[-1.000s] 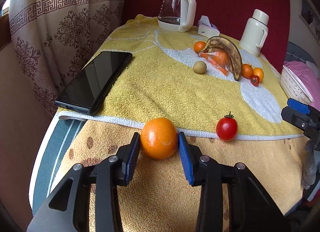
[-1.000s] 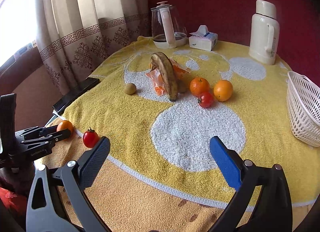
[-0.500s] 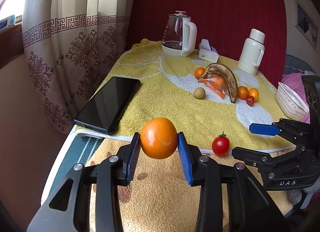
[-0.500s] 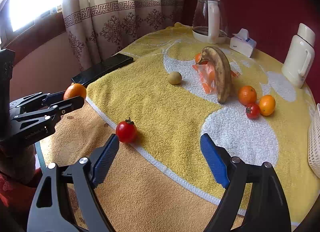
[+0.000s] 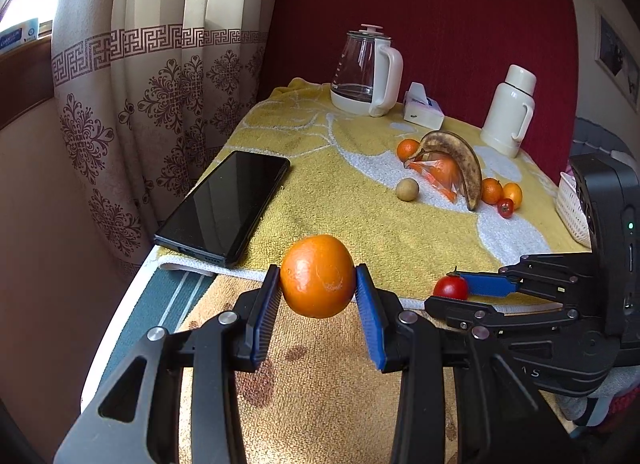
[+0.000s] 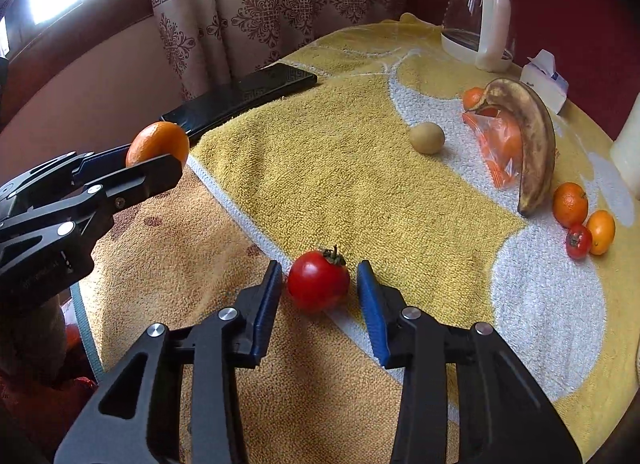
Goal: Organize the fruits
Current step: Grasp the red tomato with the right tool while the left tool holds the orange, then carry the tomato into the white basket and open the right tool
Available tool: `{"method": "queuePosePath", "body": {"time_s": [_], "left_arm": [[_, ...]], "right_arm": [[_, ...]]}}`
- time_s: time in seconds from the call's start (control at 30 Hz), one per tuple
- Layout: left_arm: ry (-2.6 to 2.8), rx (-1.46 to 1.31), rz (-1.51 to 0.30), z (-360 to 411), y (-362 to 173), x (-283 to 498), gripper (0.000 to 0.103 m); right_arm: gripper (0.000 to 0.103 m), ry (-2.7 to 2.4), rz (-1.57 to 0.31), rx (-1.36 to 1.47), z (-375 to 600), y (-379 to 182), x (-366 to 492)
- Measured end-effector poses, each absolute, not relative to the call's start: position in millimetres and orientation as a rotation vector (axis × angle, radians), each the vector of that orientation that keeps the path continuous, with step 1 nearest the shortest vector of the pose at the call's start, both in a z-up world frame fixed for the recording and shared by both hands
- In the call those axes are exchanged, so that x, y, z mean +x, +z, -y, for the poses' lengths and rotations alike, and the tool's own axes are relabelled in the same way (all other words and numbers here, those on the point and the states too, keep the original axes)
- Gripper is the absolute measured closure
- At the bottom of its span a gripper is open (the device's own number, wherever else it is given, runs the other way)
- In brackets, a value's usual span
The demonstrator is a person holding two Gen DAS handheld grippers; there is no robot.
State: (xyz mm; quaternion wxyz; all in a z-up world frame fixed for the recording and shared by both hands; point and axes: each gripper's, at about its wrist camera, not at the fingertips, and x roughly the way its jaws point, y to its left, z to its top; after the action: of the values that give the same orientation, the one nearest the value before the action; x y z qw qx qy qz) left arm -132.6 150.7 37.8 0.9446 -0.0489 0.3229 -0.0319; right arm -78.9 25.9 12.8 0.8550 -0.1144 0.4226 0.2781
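Note:
My left gripper point(image 5: 317, 296) is shut on an orange point(image 5: 318, 276) and holds it in the air above the table's near edge; the orange also shows in the right wrist view point(image 6: 158, 144). My right gripper point(image 6: 319, 290) is open, with its blue pads on either side of a red tomato point(image 6: 319, 284) that sits on the towel's near edge; small gaps show on both sides. Farther back lie a spotted banana point(image 6: 534, 144), a bag of oranges point(image 6: 500, 144), a round tan fruit point(image 6: 427, 137), two oranges point(image 6: 570, 204) and a small tomato point(image 6: 578, 241).
A black phone point(image 5: 228, 204) lies at the towel's left edge. A glass kettle point(image 5: 366, 72), a tissue box point(image 5: 422, 110) and a white thermos point(image 5: 508, 116) stand at the back. A white basket point(image 5: 570, 208) is at the right, partly behind the right gripper's body.
My left gripper lifted the orange off the table. My right gripper moved left and down to the tomato and narrowed around it.

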Motion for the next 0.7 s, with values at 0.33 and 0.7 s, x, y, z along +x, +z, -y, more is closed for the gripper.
{"method": "queuePosePath", "body": {"time_s": [0.33,0.7], "left_arm": [[-0.067,-0.083,-0.658,-145.6,37.6,-132.5,0.065],[-0.087,-0.025,-0.639,-125.0,48.2,-133.8,0.065]], "right_arm": [[0.073,0.575,-0.852,-0.135,3.6,27.5,-84.3],[0.073,0.408,-0.759,0.057,92.6,56.0,-87.5]]}}
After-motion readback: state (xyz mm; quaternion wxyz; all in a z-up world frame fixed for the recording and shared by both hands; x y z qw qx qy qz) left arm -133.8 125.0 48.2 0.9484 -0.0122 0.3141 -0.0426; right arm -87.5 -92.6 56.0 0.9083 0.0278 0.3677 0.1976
